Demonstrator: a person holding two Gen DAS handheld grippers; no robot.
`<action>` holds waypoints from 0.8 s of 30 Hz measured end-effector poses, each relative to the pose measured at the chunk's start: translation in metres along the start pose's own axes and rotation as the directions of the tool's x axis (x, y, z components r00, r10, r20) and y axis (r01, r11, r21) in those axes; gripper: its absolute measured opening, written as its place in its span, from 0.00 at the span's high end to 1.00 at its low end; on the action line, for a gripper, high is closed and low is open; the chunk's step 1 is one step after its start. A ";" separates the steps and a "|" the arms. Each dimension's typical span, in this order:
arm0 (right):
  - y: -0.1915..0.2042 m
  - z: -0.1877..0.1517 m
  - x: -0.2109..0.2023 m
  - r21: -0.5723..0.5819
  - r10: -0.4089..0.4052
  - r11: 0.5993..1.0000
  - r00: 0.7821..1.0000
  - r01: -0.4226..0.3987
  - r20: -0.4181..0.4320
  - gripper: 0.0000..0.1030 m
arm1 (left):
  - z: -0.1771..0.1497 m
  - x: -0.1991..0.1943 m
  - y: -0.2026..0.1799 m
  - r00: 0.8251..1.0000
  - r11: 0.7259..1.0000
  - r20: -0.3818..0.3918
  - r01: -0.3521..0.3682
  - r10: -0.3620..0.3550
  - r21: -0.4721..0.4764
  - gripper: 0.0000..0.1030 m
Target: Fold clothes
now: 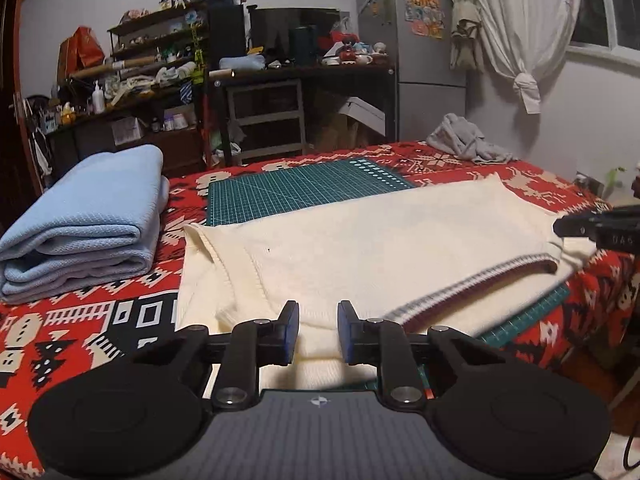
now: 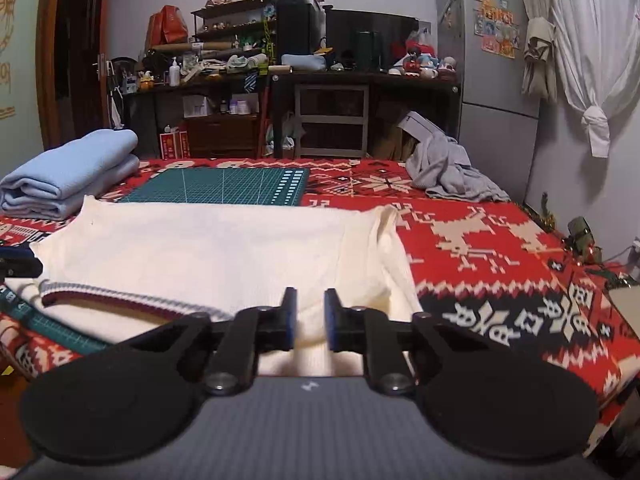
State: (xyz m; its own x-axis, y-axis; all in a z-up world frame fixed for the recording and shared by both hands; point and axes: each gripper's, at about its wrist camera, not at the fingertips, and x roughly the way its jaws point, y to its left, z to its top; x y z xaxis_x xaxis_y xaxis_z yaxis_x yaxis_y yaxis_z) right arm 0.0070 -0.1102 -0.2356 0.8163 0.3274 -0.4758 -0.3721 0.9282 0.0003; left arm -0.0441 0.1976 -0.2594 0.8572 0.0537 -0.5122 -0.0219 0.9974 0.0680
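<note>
A cream knit sweater (image 1: 360, 240) lies flat across the table, partly folded, with a striped ribbed band (image 1: 480, 280) near its front. My left gripper (image 1: 318, 312) sits at the near edge, its jaws narrow and pinching a fold of the cream knit. In the right wrist view the same sweater (image 2: 200, 240) spreads ahead, and my right gripper (image 2: 310, 298) is closed on its near right edge, cloth bunched between the blue pads (image 2: 290, 316). The right gripper's tip (image 1: 560, 227) also shows at the far right of the left wrist view.
A folded light-blue towel (image 1: 80, 232) sits at the left. A crumpled grey garment (image 1: 464, 140) lies at the far right corner. A green cutting mat (image 1: 300, 188) lies under and behind the sweater on the red patterned tablecloth (image 2: 500, 260). Shelves and a fridge stand beyond.
</note>
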 end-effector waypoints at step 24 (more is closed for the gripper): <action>0.032 -0.012 0.000 -0.060 0.080 0.995 0.995 -0.084 -0.057 0.89 | -0.015 -0.002 -0.018 0.999 0.999 -0.027 0.028 -0.029 -0.018 0.84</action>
State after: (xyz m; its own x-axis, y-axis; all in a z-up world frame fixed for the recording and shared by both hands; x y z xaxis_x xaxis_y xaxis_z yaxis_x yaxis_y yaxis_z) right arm -0.0105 -0.0829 -0.2464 0.7573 0.3903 -0.5235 -0.4651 0.8852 -0.0129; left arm -0.0529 0.1797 -0.2724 0.8434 0.0264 -0.5366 -0.0068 0.9992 0.0385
